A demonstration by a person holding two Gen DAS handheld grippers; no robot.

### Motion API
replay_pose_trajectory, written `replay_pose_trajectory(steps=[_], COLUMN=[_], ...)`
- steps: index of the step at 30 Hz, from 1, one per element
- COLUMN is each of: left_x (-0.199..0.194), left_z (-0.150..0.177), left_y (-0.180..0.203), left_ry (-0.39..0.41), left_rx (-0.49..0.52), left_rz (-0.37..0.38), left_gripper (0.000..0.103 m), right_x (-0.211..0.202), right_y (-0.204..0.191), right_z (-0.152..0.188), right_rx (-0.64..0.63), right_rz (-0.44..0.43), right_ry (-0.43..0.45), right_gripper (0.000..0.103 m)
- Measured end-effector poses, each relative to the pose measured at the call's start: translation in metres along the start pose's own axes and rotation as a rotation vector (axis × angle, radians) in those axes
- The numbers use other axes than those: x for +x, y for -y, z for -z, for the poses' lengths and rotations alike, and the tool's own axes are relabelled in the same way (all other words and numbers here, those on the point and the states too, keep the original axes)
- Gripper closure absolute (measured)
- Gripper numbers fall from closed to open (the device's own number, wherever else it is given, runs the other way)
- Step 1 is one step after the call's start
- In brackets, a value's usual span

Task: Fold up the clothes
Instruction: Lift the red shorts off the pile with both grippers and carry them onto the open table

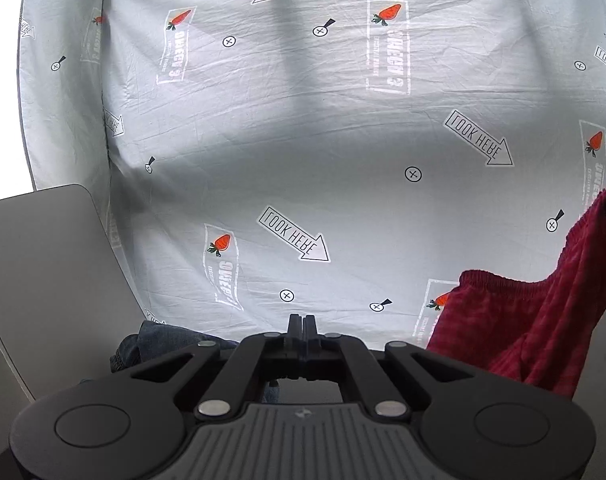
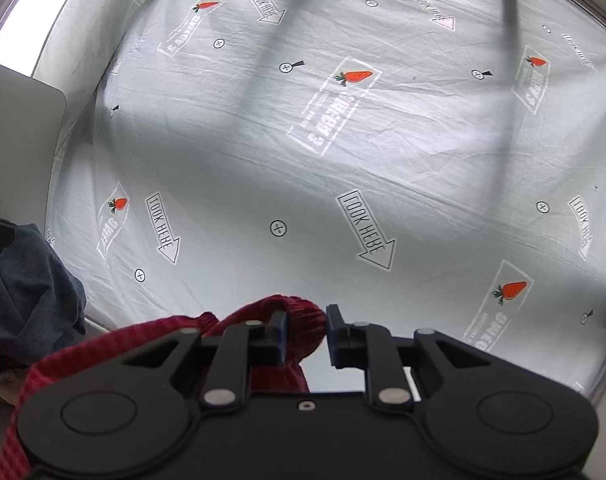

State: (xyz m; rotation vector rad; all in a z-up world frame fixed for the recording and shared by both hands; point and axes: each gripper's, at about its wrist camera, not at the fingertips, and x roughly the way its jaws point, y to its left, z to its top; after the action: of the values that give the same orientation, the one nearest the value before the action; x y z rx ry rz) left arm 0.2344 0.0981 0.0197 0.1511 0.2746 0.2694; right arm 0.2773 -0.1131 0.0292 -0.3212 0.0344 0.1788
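right tool (image 2: 306, 330) gapes around bunched red checked shorts (image 2: 263, 322).

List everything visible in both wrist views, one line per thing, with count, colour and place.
Bed sheet: one, pale grey-green with carrot and "LOOK HERE" arrow prints, spread flat across most of both views.
Red shorts: one, red checked with an elastic waistband, hanging lifted at the sheet's near edge.
Denim garment: one, dark blue, bunched at the near left edge of the sheet.
Grey panel: one, light grey with a rounded corner, left of the sheet.
Left gripper: one, black, fingers together; whether it pinches anything is unclear.
Right gripper: one, black, jaws parted around the shorts' bunched waistband.
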Motion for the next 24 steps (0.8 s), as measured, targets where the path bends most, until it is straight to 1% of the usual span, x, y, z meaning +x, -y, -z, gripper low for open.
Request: replay_pose_trajectory(steps=[1,3,5,6,7,9,11,13,15,16,17,19,20,21,22,24], left_x=[-0.012,-0.031,-0.048,-0.054,-0.058,-0.065,-0.067,-0.067,-0.065,-0.063,-0.059,-0.051,-0.047,-0.042,-0.035,-0.019], left_z=[0.000,0.003,0.010,0.016,0.021,0.039,0.054,0.069,0.082,0.085,0.090,0.094,0.095,0.096,0.097,0.100], left_y=[0.008,0.027,0.053,0.067,0.079,0.107,0.131,0.160,0.184,0.194,0.204,0.222,0.233,0.242,0.253,0.278], left_ry=[-0.004,-0.014,-0.033,-0.054,-0.079,-0.158,-0.233,-0.293,-0.339,-0.361,-0.391,-0.436,-0.453,-0.466,-0.479,-0.512], left_rx=[-0.020,-0.036,-0.034,-0.041,-0.050,-0.087,-0.104,-0.073,-0.034,-0.020,-0.010,-0.005,0.001,0.009,0.016,0.034], left_rz=[0.020,0.062,0.100,0.131,0.164,0.247,0.320,0.369,0.412,0.433,0.464,0.521,0.547,0.565,0.580,0.605], left_gripper=[0.103,0.102,0.101,0.101,0.100,0.099,0.096,0.094,0.085,0.083,0.078,0.073,0.067,0.062,0.060,0.051], right_x=[-0.011,-0.035,-0.050,-0.057,-0.064,-0.075,-0.087,-0.099,-0.113,-0.120,-0.128,-0.138,-0.142,-0.144,-0.147,-0.148], right_y=[0.020,0.053,0.075,0.084,0.093,0.104,0.109,0.114,0.115,0.116,0.117,0.119,0.119,0.120,0.120,0.125], right_z=[0.002,0.008,0.019,0.028,0.042,0.070,0.106,0.139,0.172,0.187,0.198,0.213,0.218,0.222,0.226,0.231], right_rx=[0.008,0.015,0.005,0.000,-0.002,-0.019,-0.050,-0.065,-0.066,-0.066,-0.061,-0.028,-0.013,-0.004,0.005,0.033], right_rz=[0.008,-0.003,-0.010,-0.015,-0.023,-0.041,-0.050,-0.066,-0.090,-0.101,-0.108,-0.133,-0.141,-0.145,-0.150,-0.148], right_ry=[0.016,0.042,0.035,0.016,-0.024,-0.113,-0.236,-0.354,-0.469,-0.522,-0.562,-0.618,-0.637,-0.646,-0.655,-0.666], right_gripper=[0.083,0.083,0.083,0.083,0.083,0.083,0.083,0.083,0.083,0.083,0.083,0.083,0.083,0.083,0.083,0.083])
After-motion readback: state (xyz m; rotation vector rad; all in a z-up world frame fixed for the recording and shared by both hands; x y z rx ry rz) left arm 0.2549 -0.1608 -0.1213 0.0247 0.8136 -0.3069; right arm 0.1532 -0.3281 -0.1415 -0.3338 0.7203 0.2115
